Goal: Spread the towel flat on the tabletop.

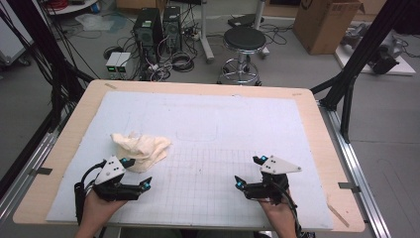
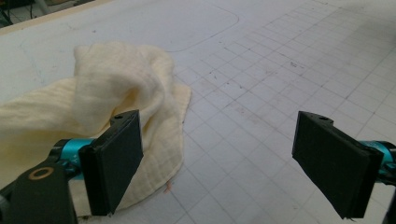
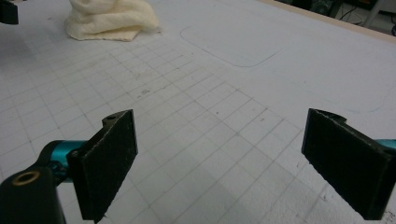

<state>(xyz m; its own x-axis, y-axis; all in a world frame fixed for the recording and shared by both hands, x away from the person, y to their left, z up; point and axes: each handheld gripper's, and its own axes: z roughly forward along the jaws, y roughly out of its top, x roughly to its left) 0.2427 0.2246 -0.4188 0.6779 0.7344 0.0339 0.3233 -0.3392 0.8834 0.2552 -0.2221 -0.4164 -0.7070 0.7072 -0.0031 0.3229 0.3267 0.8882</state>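
A crumpled cream-yellow cloth [image 1: 140, 148] lies on the white gridded mat [image 1: 208, 129] at the left. My left gripper [image 1: 136, 172] hovers just in front of the cloth, open, with nothing between its jaws. In the left gripper view the cloth [image 2: 102, 93] bunches up behind the left jaw, and my left gripper [image 2: 219, 163] spans bare grid. My right gripper [image 1: 248, 171] is open over the grid at the right. In the right gripper view the cloth [image 3: 109, 18] sits far off at the top left and my right gripper [image 3: 219, 168] holds nothing.
The mat covers a wooden table [image 1: 322, 129]. A faint rounded rectangle outline [image 1: 197, 131] is drawn near the mat's middle. Beyond the table stand a black stool [image 1: 244, 42], computer towers [image 1: 148, 27] and a cardboard box [image 1: 324, 22].
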